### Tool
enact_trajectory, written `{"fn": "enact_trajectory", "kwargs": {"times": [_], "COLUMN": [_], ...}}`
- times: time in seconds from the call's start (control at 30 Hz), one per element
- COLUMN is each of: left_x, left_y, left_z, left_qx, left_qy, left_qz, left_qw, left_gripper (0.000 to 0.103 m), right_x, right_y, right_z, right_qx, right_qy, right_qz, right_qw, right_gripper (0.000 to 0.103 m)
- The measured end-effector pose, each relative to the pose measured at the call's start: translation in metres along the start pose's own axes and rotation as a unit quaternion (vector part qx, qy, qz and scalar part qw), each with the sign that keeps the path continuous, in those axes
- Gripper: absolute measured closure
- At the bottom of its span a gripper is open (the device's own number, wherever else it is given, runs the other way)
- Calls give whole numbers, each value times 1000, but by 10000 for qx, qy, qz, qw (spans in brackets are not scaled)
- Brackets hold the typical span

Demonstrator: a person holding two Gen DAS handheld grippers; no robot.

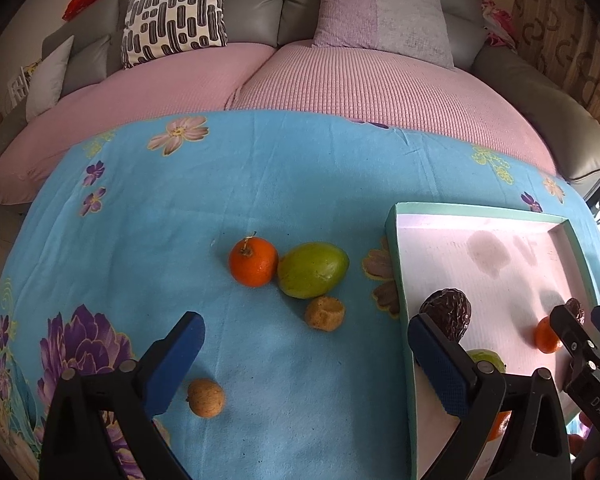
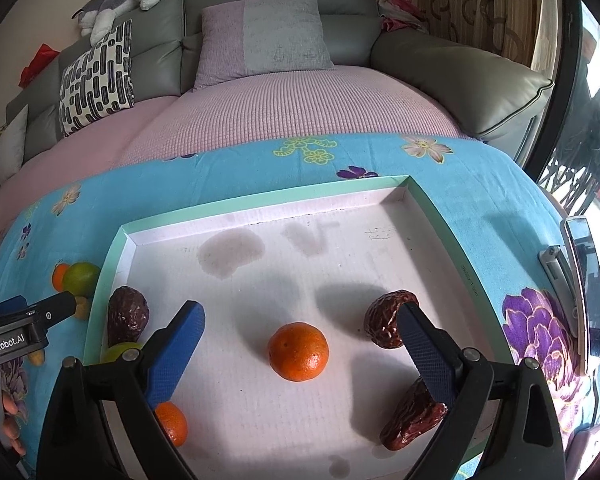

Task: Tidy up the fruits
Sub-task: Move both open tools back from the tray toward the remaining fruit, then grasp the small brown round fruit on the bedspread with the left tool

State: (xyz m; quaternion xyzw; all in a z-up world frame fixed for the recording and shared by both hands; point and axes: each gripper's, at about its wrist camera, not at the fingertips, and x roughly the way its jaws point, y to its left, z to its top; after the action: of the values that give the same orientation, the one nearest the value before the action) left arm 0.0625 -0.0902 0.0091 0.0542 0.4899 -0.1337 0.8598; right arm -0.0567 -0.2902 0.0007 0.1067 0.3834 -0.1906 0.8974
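On the blue flowered cloth (image 1: 260, 168) lie an orange (image 1: 253, 261), a green mango (image 1: 313, 269), a small tan fruit with a dented top (image 1: 324, 313) and a round tan fruit (image 1: 206, 397). My left gripper (image 1: 306, 358) is open and empty above the cloth, the round tan fruit near its left finger. The shallow white tray (image 2: 260, 204) holds an orange (image 2: 298, 351), a second orange (image 2: 171, 422), three dark wrinkled fruits (image 2: 384, 324) (image 2: 127, 317) (image 2: 414, 420) and a green fruit (image 2: 121, 351). My right gripper (image 2: 300, 356) is open over the tray, the orange between its fingers.
A pink-covered sofa (image 1: 300, 76) with cushions (image 1: 380, 12) runs behind the cloth. A phone on a stand (image 2: 584, 292) is at the cloth's right edge. The tray's left wall (image 1: 400, 320) stands next to my left gripper's right finger.
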Motion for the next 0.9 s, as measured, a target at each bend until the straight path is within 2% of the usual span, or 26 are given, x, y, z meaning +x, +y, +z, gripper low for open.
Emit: {"fn": "enact_trajectory", "kwargs": {"times": [0.37,0.63,0.9], "left_x": [-20,-32,-45], "left_y": [36,87,134], "left_z": [3,-4,-13], "left_qx": [-221,-708,-1171], "left_qy": [-272,-345,-464], "left_qz": [144,416,516], "left_qw": [9993,9960,9907], "left_gripper": [0,0,0], "right_x": [-2,-5,-9], "right_y": [16,49,90], "right_z": [1,0,-6], "right_qx": [-216,-538,-1010], "right_qy": [-30,-149,-188], "right_qz": [75,420,832], "right_qw": [9997,9976,9912], "right_gripper": [6,6,6]}}
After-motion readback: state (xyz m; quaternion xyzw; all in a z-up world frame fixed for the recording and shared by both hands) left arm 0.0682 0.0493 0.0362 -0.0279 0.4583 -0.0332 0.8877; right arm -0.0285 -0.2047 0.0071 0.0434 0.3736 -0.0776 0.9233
